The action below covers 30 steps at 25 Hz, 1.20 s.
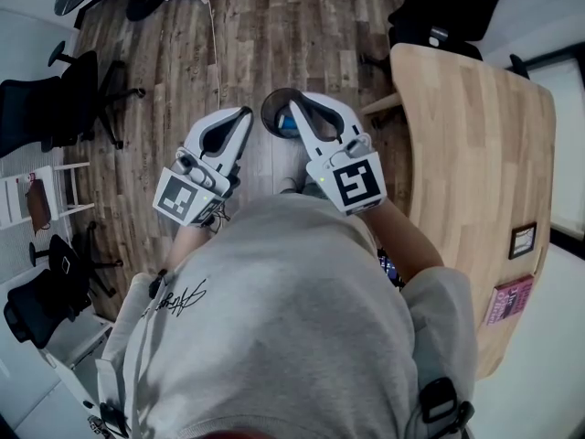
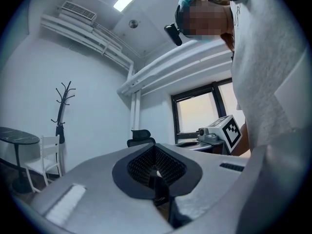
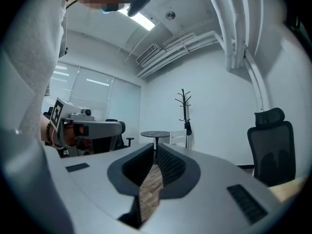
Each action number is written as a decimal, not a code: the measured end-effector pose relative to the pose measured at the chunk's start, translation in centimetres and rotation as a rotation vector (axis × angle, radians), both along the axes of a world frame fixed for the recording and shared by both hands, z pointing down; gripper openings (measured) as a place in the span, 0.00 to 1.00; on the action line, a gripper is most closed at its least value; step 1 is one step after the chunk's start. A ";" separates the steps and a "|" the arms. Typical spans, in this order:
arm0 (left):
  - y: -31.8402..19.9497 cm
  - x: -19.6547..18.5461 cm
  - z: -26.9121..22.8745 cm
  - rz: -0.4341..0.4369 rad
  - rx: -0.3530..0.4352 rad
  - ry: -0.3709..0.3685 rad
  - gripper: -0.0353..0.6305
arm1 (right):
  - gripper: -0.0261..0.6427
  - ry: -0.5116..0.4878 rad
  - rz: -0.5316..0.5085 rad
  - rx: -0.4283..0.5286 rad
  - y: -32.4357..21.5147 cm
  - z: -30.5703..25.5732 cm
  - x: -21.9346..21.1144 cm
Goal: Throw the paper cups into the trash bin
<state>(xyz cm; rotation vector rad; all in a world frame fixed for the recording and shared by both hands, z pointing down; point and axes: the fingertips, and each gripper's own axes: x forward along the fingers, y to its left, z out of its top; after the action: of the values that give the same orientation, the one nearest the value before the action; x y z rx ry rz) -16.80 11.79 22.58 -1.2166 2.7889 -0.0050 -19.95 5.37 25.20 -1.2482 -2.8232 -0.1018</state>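
Note:
Both grippers are held side by side in front of the person's chest, above the wood floor (image 1: 247, 35). My left gripper (image 1: 244, 114) is shut with nothing between its jaws; in the left gripper view (image 2: 157, 172) the ribbed pads meet. My right gripper (image 1: 292, 106) is also shut and holds nothing; only a thin wedge of floor shows behind its pads (image 3: 155, 152). Directly under the right gripper stands a round dark trash bin (image 1: 274, 110), seen from above, with something blue (image 1: 287, 128) inside it. No paper cup is clearly visible in any view.
A long wooden table (image 1: 475, 154) runs down the right side, with a pink book (image 1: 510, 298) and a small framed card (image 1: 523, 240) on it. Black office chairs (image 1: 46, 108) stand at the left and another (image 1: 448, 7) at the top right. A coat rack (image 3: 185, 108) stands by the far wall.

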 end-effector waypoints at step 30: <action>0.0 1.1 0.3 -0.007 -0.005 -0.003 0.06 | 0.05 0.002 0.028 -0.065 -0.3 -0.6 1.3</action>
<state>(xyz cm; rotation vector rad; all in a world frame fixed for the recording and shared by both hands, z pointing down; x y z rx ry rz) -15.66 11.76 22.92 -1.2070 2.7921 -0.0141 -18.63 5.02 24.56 -1.2200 -2.8628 -0.0075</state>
